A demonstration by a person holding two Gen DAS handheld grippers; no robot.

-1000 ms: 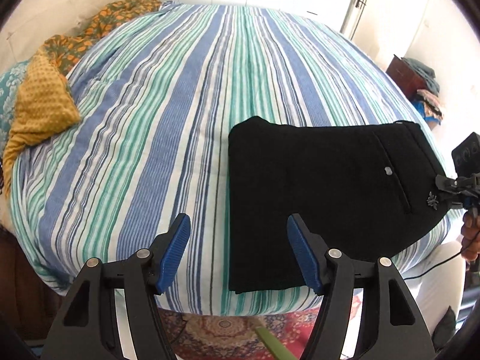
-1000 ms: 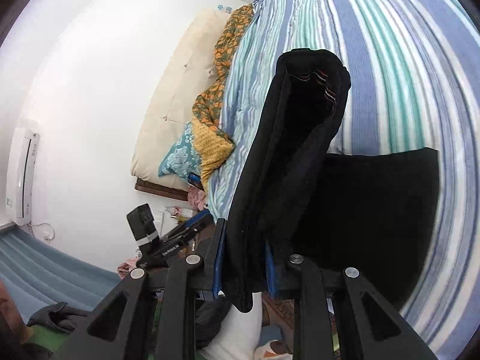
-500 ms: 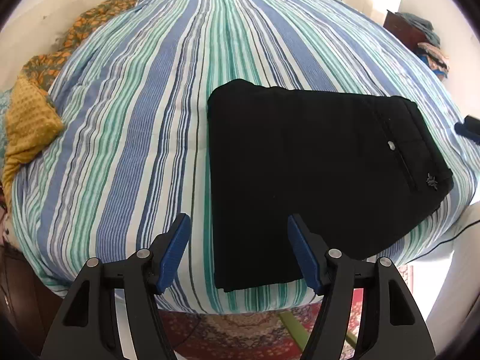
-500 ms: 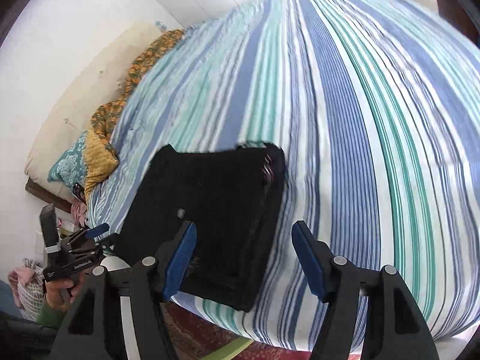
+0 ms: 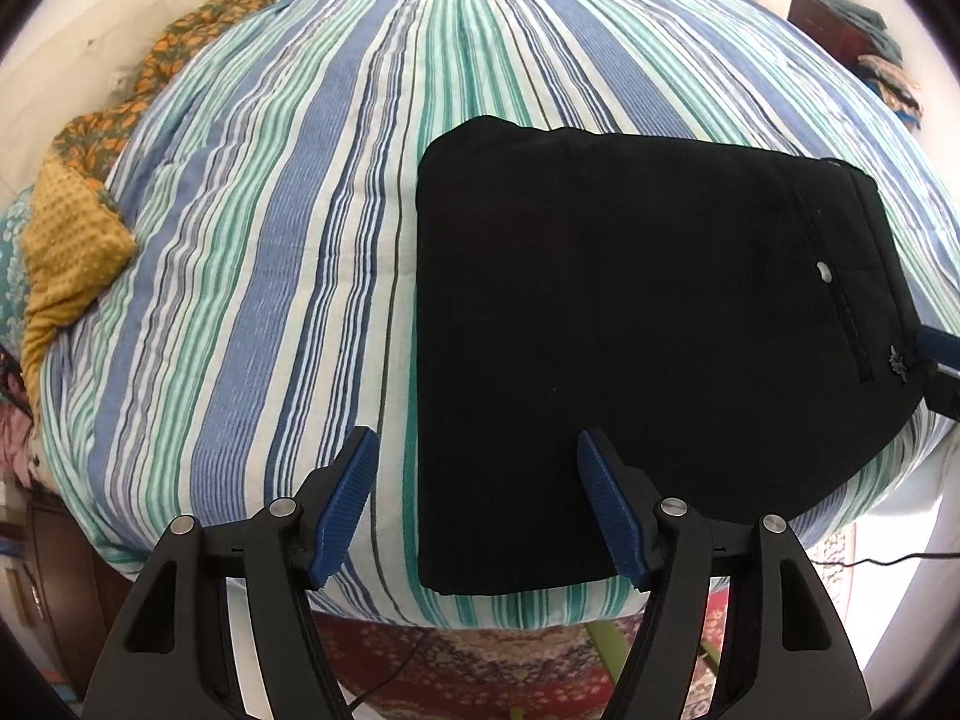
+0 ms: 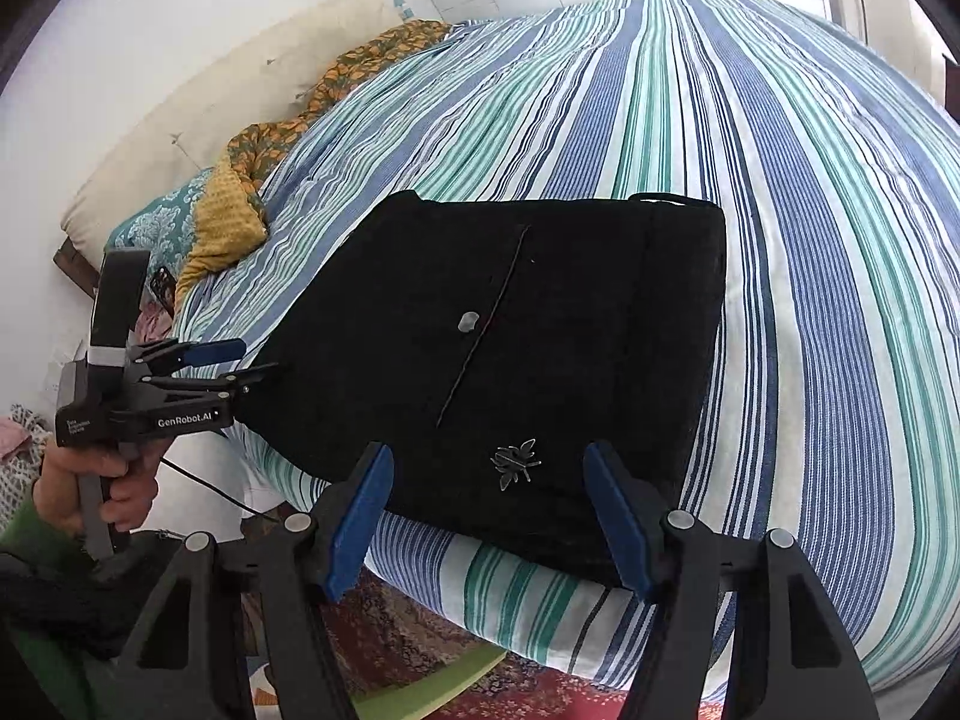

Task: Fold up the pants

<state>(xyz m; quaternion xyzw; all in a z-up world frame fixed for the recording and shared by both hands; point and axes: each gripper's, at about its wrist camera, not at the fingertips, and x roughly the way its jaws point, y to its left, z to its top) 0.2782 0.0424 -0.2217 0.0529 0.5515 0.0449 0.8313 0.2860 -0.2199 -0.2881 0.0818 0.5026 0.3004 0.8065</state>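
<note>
Black pants [image 5: 648, 348] lie folded flat on the striped bed [image 5: 288, 228]; left gripper [image 5: 477, 510] and right gripper [image 6: 489, 516] both hover released, jaws spread, holding nothing

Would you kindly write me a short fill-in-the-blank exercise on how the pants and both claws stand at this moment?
1. The folded pants are ____ in colour.
2. They lie on a bedspread patterned with ____.
3. The left claw and the right claw both have jaws that stand ____, with nothing gripped.
4. On the pants near the right claw sits a small metal ____-shaped emblem.

Missing words: black; stripes; open; insect
</note>
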